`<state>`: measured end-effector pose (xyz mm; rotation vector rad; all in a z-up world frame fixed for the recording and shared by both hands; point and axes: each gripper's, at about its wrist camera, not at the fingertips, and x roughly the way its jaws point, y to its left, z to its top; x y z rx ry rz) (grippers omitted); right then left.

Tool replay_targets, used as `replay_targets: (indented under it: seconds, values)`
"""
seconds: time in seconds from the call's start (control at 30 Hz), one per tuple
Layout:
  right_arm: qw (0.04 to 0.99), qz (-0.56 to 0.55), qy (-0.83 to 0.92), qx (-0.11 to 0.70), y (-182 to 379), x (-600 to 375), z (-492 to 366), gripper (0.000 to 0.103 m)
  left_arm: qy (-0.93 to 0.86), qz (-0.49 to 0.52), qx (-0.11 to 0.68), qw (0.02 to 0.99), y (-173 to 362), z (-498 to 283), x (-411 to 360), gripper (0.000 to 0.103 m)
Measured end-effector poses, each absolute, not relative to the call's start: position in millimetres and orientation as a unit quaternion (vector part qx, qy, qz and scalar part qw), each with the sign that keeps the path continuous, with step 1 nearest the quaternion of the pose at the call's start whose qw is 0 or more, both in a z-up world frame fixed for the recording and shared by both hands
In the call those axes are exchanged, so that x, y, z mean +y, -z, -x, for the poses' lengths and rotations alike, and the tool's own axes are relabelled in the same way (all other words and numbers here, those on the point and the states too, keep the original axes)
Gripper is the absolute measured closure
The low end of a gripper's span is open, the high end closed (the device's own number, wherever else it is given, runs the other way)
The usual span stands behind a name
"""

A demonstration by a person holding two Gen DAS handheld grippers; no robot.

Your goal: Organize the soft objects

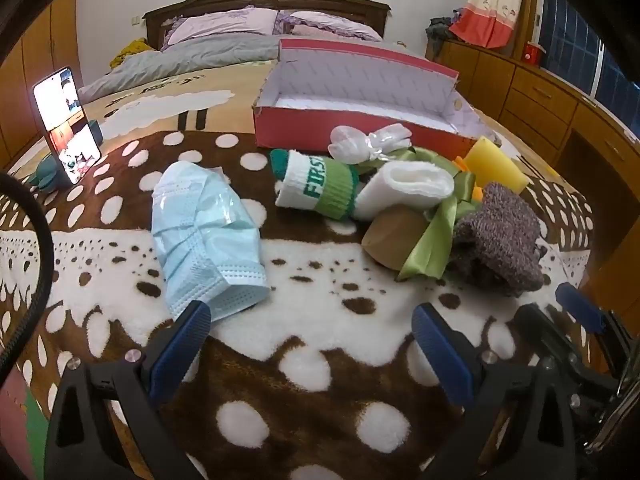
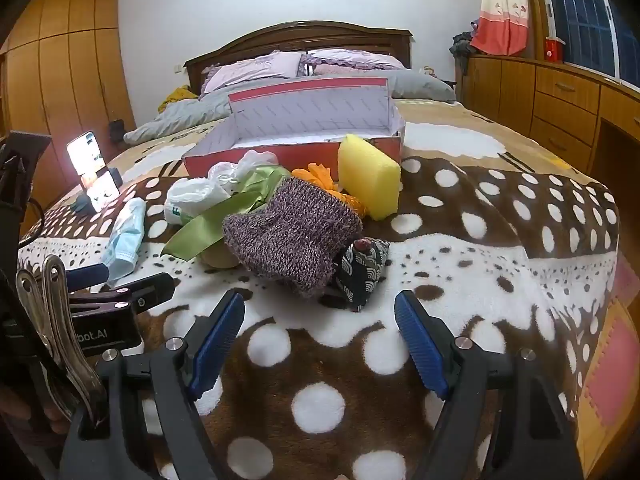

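Observation:
A pile of soft things lies on the spotted blanket (image 1: 320, 360) before an open red shoebox (image 1: 352, 132). In the left wrist view I see a blue face mask (image 1: 208, 240), a green and white sock (image 1: 316, 188), a white rolled cloth (image 1: 408, 188), a green ribbon (image 1: 432, 244), a purple knit piece (image 1: 500, 240) and a yellow sponge (image 1: 496, 164). My left gripper (image 1: 312, 332) is open and empty, just short of the mask. My right gripper (image 2: 320, 328) is open and empty, just before the knit piece (image 2: 292, 232) and a dark patterned pouch (image 2: 364, 272). The sponge (image 2: 368, 176) leans on the box (image 2: 296, 156).
A lit phone (image 1: 66, 124) stands on a holder at the blanket's left. Pillows and a grey duvet (image 1: 216, 52) lie behind the box. Wooden drawers (image 2: 560, 104) line the right wall. The bed edge drops off at the right.

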<state>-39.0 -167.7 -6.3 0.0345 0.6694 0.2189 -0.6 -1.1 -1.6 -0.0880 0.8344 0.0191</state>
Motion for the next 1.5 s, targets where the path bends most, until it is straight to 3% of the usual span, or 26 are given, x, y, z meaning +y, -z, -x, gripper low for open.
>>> replay_targets:
  seconds: [1.2, 1.5]
  values:
    - [0.938, -0.008, -0.107, 0.328, 4, -168, 38, 0.024, -0.01, 0.047, 0.412, 0.91, 6, -1, 0, 0.001]
    - [0.938, -0.023, -0.128, 0.322, -10, -178, 35, 0.024, 0.001, 0.076, 0.417, 0.906, -1, -6, 17, 0.006]
